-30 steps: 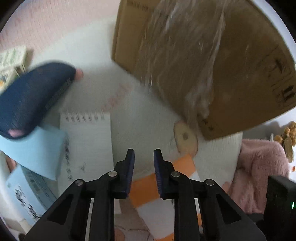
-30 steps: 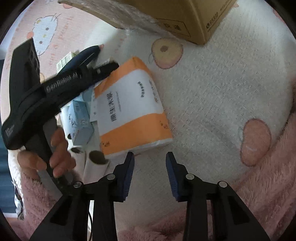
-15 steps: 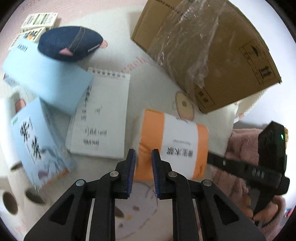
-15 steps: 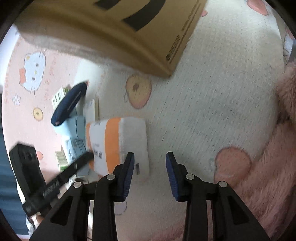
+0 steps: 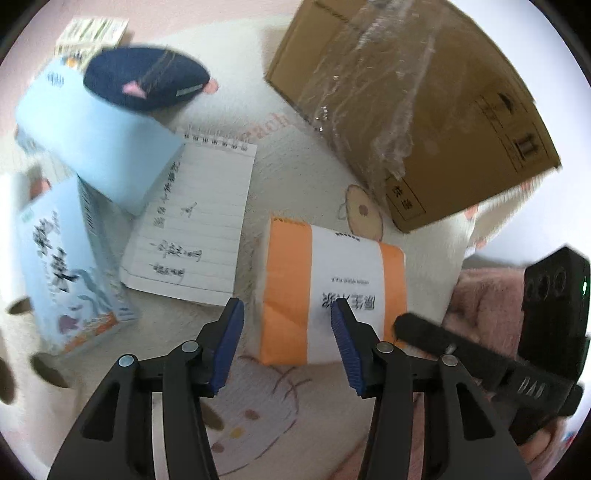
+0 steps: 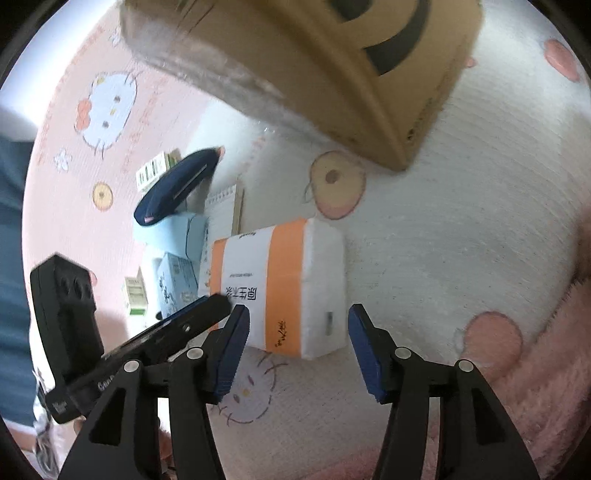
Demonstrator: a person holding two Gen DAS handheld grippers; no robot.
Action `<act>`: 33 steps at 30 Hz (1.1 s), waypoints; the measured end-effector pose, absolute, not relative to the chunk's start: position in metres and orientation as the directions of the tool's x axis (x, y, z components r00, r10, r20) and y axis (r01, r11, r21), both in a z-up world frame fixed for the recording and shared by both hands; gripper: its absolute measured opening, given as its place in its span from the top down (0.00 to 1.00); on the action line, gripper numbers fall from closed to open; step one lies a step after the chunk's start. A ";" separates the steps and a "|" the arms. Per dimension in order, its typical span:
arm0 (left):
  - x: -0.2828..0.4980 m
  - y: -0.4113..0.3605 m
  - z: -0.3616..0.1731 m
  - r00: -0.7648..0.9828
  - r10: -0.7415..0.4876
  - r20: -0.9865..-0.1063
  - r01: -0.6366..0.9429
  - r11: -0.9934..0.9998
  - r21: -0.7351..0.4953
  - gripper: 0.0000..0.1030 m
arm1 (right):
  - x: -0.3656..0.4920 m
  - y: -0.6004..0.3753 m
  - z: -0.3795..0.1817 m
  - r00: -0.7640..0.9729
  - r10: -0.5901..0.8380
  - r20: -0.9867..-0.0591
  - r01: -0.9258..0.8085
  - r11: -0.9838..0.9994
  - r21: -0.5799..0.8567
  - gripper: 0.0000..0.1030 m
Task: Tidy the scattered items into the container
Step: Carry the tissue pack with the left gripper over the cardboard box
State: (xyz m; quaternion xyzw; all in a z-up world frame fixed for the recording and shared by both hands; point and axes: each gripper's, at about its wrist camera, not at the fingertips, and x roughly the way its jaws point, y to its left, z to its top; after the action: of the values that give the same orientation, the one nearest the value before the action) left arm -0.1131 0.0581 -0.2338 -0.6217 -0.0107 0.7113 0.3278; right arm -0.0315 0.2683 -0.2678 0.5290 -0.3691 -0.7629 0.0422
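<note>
An orange and white tissue pack lies on the cream blanket, also in the right wrist view. My left gripper is open, its jaws either side of the pack's near end. My right gripper is open just in front of the pack's other end. The cardboard box stands behind, with plastic film on it; it also shows in the right wrist view. A lined spiral notepad, a navy pouch and light blue boxes lie to the left.
A blue printed carton and small green-white boxes lie at the left. White rolls sit at the far left edge. A pink fluffy blanket borders the right. The pink cartoon mat lies beyond.
Both grippers have opened wide from nearly shut. Both have moved closer to the tissue pack, which now sits between the left jaws.
</note>
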 end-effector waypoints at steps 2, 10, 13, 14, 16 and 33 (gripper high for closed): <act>-0.114 0.058 -0.239 0.002 0.524 -0.852 -0.412 -0.776 -0.478 0.48 | -0.036 0.264 -0.274 -0.421 -0.453 -0.786 -0.330 -0.731 0.598 0.49; -0.106 0.056 -0.245 -0.037 0.568 -0.822 -0.360 -0.775 -0.519 0.50 | -0.046 0.268 -0.291 -0.450 -0.463 -0.764 -0.360 -0.689 0.630 0.47; -0.103 0.053 -0.240 -0.060 0.578 -0.814 -0.340 -0.778 -0.528 0.56 | -0.047 0.266 -0.288 -0.451 -0.453 -0.769 -0.346 -0.705 0.619 0.48; -0.103 0.051 -0.238 -0.064 0.583 -0.810 -0.336 -0.776 -0.533 0.57 | -0.046 0.264 -0.283 -0.458 -0.439 -0.773 -0.338 -0.718 0.608 0.48; -0.099 0.049 -0.230 -0.086 0.597 -0.798 -0.340 -0.770 -0.540 0.58 | -0.043 0.263 -0.273 -0.479 -0.419 -0.771 -0.314 -0.738 0.597 0.49; -0.094 0.045 -0.084 -0.293 0.714 -0.636 -0.477 -0.686 -0.550 0.58 | -0.034 0.261 -0.119 -0.707 -0.304 -0.638 -0.111 -0.844 0.525 0.49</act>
State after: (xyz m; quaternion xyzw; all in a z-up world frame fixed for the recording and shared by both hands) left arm -0.0941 0.0448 -0.0836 -0.4613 -0.1283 0.7938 0.3749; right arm -0.0342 0.2613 -0.1189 0.3788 -0.2741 -0.8823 0.0547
